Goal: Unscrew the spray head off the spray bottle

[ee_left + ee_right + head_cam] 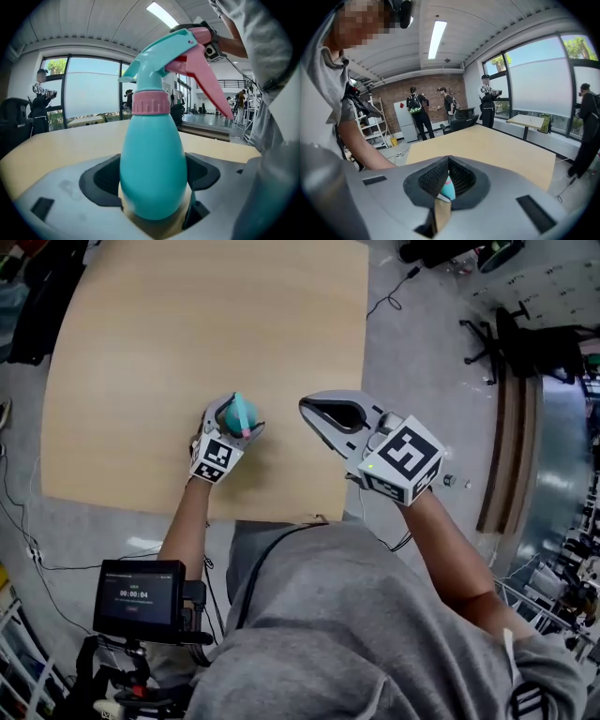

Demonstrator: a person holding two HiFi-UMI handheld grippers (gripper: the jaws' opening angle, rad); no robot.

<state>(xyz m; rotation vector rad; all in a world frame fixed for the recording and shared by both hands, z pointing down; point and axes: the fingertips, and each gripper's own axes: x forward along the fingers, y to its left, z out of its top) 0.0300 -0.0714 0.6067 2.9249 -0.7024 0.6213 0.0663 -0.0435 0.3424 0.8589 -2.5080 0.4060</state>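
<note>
A teal spray bottle (pixel 236 412) with a pink trigger stands upright on the wooden table (pixel 187 324) near its front edge. My left gripper (pixel 230 427) reaches around its body. In the left gripper view the bottle (pixel 152 159) fills the space between the dark pads (pixel 101 180), which lie against its sides. The teal and pink spray head (pixel 168 51) sits on a pink collar (pixel 150 103). My right gripper (pixel 314 411) hovers just right of the bottle, shut and holding nothing. A sliver of the bottle (pixel 449 190) shows below its closed tips (pixel 449 161).
The table's front edge runs just below both grippers, with the person's grey-clad lap under it. A small timer screen (pixel 139 596) sits at lower left. Office chairs (pixel 525 338) and cables lie on the floor at right. Several people stand far off by the windows.
</note>
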